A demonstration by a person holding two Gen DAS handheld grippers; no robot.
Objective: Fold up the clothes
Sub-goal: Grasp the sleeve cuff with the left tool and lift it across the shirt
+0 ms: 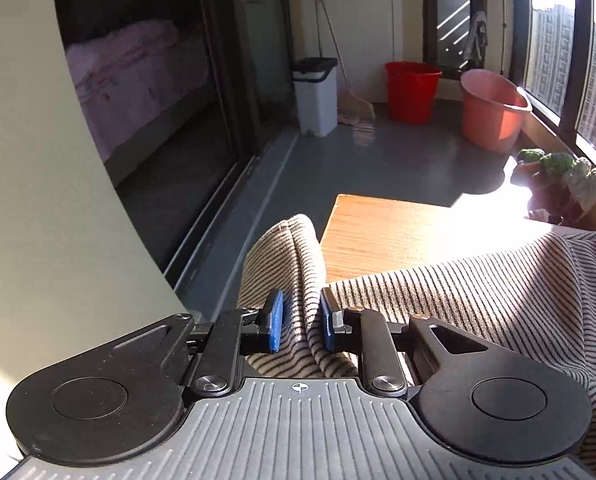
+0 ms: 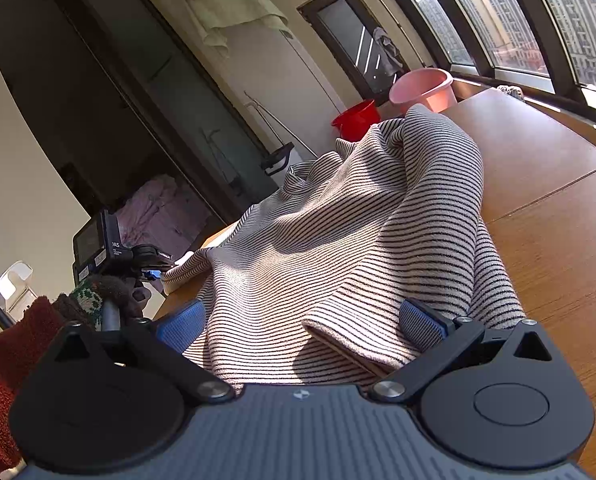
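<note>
The left claw (image 1: pixel 302 326) pinches a raised fold of the striped garment (image 1: pixel 478 304), its blue pads pressed against the cloth on either side; from the right wrist view the same claw (image 2: pixel 153 270) shows at the garment's far left corner, lifted just off the table edge. The right claw (image 2: pixel 302 326) stands spread wide, with the garment's near hem lying between its blue pads (image 2: pixel 424 324) and neither pad closed on it.

The garment (image 2: pixel 358 220) is a beige knit with thin dark stripes, heaped in soft rumpled folds, a ridge rising toward its far end. It lies on the wooden table (image 2: pixel 546 208), with one end draped off the left edge near the left claw.

The table (image 1: pixel 394 232) is warm brown, brightly sunlit. Beyond it lies a grey floor with a white bin (image 1: pixel 316 94), a red bucket (image 1: pixel 412 90) and a pink bucket (image 1: pixel 492 114). A dark sliding door at left shows a bed with pink bedding (image 1: pixel 133 76). Tall windows (image 2: pixel 538 20) run along the right, with high-rise buildings outside.
</note>
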